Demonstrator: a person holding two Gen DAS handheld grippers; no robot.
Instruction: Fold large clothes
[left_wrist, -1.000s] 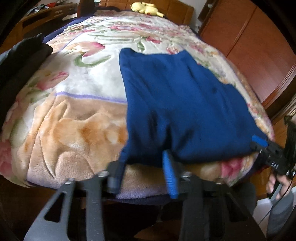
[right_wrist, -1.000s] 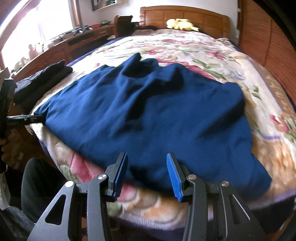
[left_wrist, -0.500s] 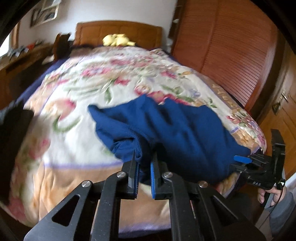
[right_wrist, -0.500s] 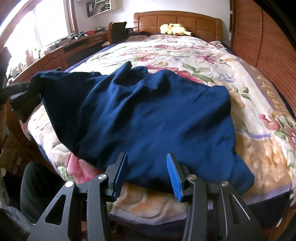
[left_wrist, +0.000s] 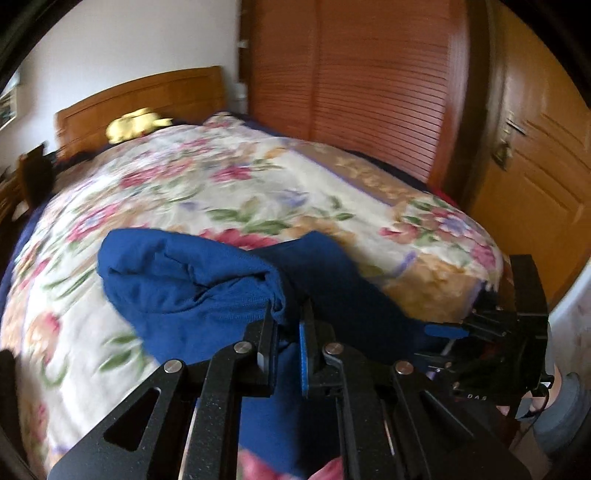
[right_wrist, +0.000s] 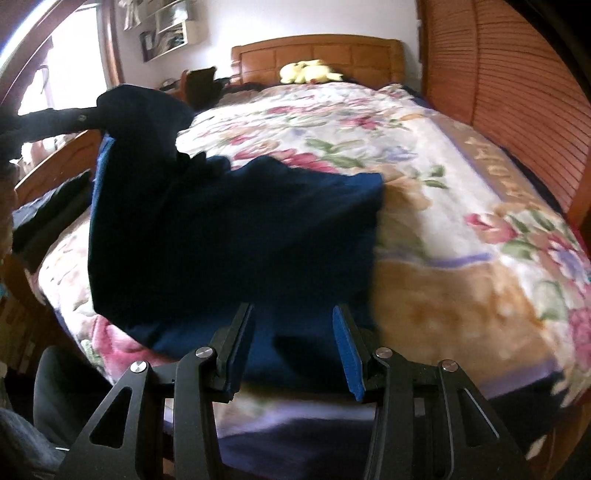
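Garment (right_wrist: 229, 236) in dark blue lies across the near end of a bed under a floral blanket (right_wrist: 461, 229), one corner raised off the cover; the left gripper (left_wrist: 288, 325), its pads pressed together on a bunched fold of that corner, holds the cloth aloft above the left side of the bed; the right gripper (right_wrist: 291, 350) hangs over the hem at the foot of the bed with its jaws standing apart, the blue fabric showing between them but not visibly pinched. The lifted corner sits to the left of the right gripper and higher than it, while the bulk of the cloth runs crosswise, toward the bed's right side; the left hand is plainly the nearer to the raised edge, so the fold, by this reading, would carry that edge rightward over the flat part; the far edge of the cloth is wrinkled.
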